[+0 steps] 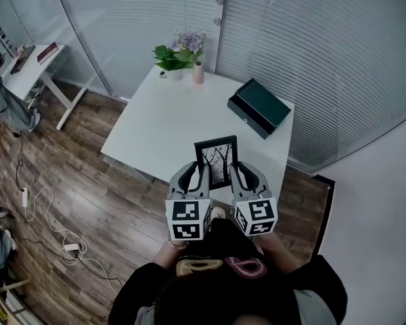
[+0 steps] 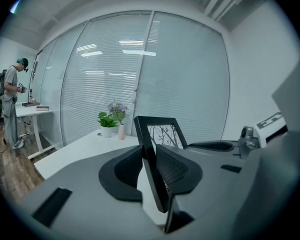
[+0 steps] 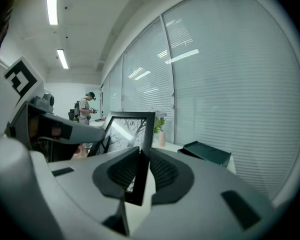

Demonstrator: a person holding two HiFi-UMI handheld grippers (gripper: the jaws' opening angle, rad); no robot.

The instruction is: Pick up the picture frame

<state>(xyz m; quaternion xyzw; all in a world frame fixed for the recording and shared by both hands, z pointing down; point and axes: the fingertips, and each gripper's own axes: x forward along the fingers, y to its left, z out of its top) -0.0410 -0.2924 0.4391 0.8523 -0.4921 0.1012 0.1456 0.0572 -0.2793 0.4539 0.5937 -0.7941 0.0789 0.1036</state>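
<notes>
We held the picture frame [image 1: 216, 160] by both sides: our left gripper [image 1: 195, 175] squeezed its left edge and our right gripper [image 1: 245, 175] squeezed its right edge. It stood upright over the near edge of the white table [image 1: 155, 114] and looked lifted off it, so the pick-up seemed almost done.

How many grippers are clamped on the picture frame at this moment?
2. The left gripper is shut on the picture frame's left edge and the right gripper on its right edge, at the near end of the white table. Neither is hidden.
</notes>
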